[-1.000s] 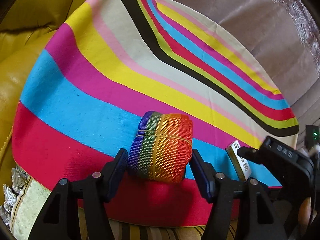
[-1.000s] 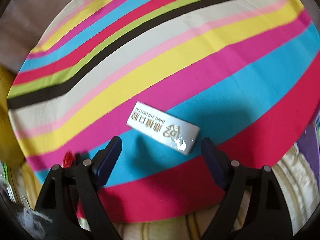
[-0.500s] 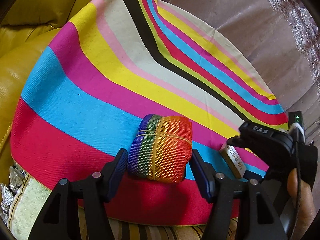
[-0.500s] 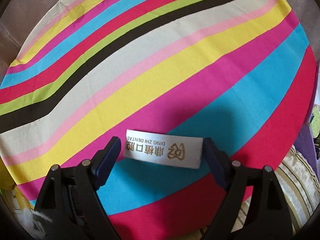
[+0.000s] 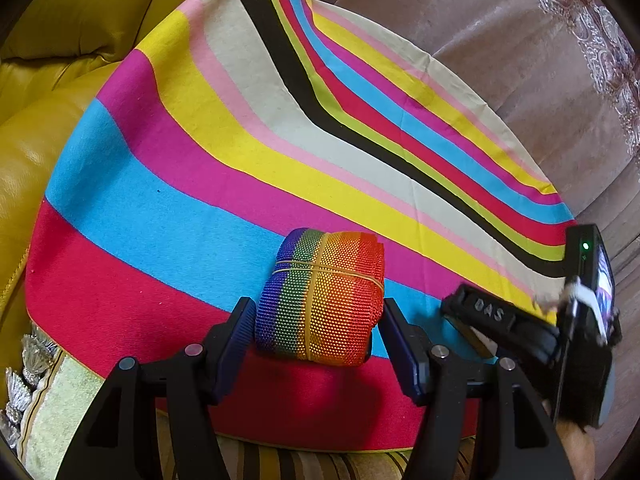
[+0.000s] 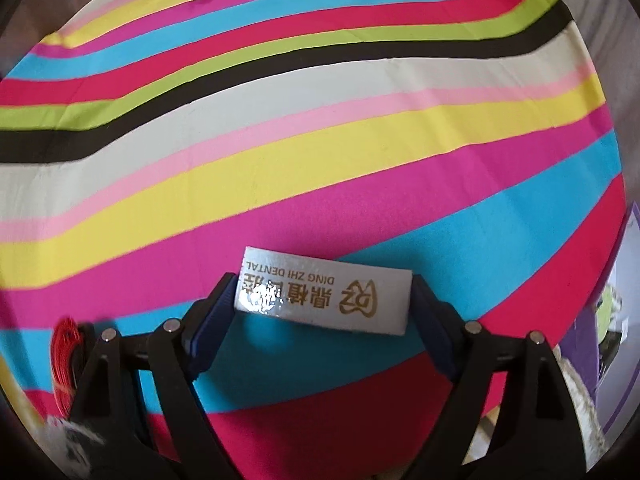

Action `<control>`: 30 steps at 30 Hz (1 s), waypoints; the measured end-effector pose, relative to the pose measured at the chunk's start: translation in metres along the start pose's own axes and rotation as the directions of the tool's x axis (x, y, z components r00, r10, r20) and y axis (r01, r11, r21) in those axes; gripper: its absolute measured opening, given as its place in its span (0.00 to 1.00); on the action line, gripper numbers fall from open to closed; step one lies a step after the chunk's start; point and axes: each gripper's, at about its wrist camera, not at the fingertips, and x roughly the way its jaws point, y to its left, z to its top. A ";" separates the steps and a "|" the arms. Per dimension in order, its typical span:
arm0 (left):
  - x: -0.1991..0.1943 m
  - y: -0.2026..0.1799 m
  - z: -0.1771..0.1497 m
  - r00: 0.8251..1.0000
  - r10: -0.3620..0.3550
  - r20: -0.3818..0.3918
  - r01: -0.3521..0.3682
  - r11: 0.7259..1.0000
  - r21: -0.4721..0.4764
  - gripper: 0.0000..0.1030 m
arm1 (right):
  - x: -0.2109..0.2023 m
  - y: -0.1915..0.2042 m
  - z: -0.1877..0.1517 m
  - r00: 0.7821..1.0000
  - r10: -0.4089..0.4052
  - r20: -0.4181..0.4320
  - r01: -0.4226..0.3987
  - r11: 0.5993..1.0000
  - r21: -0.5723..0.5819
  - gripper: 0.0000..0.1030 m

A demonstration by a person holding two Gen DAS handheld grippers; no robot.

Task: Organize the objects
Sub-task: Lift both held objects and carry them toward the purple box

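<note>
A rolled rainbow strap (image 5: 320, 300) bound with rubber bands lies on the striped round cloth (image 5: 180, 208). My left gripper (image 5: 316, 320) is shut on it, a pad against each side. A white box with gold print (image 6: 326, 296) lies on the cloth's blue and pink stripes. My right gripper (image 6: 324, 304) spans its length, with a pad touching each short end. In the left wrist view the right tool's black body (image 5: 492, 314) stands to the right of the roll and hides the box.
A yellow leather cushion (image 5: 36, 120) borders the cloth on the left and mauve upholstery (image 5: 500, 60) lies behind it. A striped, fringed cushion (image 5: 52, 408) shows under the near edge. A purple-edged item (image 6: 616, 320) sits past the cloth's right edge.
My right gripper came down over the white box and rolled, so the box went from lying ahead of the fingers to sitting between them. The left gripper and roll stayed put.
</note>
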 end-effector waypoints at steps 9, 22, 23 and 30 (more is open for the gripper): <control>-0.012 -0.024 -0.004 0.999 0.041 0.027 -0.044 0.994 0.097 0.61 | -0.010 -0.035 -0.008 0.998 0.060 0.019 -0.059 0.997 -0.052 0.83; -0.022 -0.086 -0.026 1.000 0.006 0.007 -0.007 0.973 0.229 0.58 | -0.042 -0.100 -0.012 0.990 0.072 0.119 -0.065 0.996 -0.059 0.83; -0.022 -0.090 -0.027 1.000 0.002 0.006 -0.003 0.971 0.238 0.58 | -0.045 -0.106 -0.014 0.990 0.069 0.122 -0.063 0.996 -0.055 0.83; -0.023 -0.126 -0.042 0.999 -0.035 -0.014 0.037 0.951 0.308 0.58 | -0.053 -0.139 -0.023 0.990 0.053 0.130 -0.053 0.999 -0.007 0.83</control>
